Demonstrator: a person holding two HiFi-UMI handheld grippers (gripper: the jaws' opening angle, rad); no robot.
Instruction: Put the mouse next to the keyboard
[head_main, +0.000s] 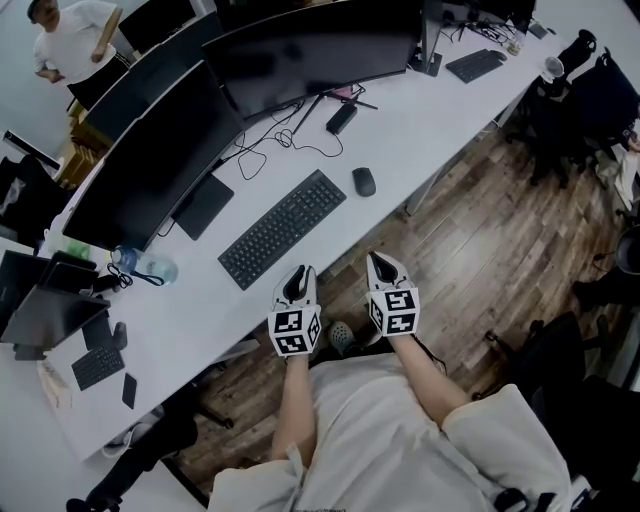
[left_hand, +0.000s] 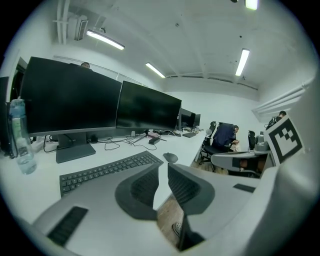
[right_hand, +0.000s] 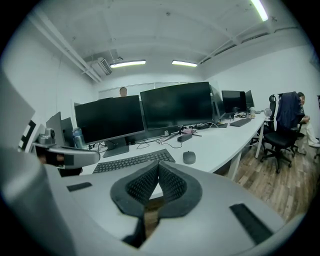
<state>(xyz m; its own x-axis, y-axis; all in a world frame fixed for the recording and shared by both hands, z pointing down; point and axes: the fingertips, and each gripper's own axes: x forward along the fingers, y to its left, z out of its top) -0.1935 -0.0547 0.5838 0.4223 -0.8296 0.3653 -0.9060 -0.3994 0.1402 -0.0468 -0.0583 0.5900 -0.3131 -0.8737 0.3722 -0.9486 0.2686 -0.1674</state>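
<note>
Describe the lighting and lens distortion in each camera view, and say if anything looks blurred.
Head view: even, soft light, white desk bright but not washed out, only mild wide-angle bending, sharp. Left gripper view: heavy fisheye with black corners, ceiling light glaring, left tongs looming large. Right gripper view: same fisheye curve and black corners, bright ceiling strip, keyboard crisp.

Keyboard (left_hand: 107, 169) — near edge seemingly hidden behind fingers (left_hand: 141, 189) of left gripper (left_hand: 163, 166).
</note>
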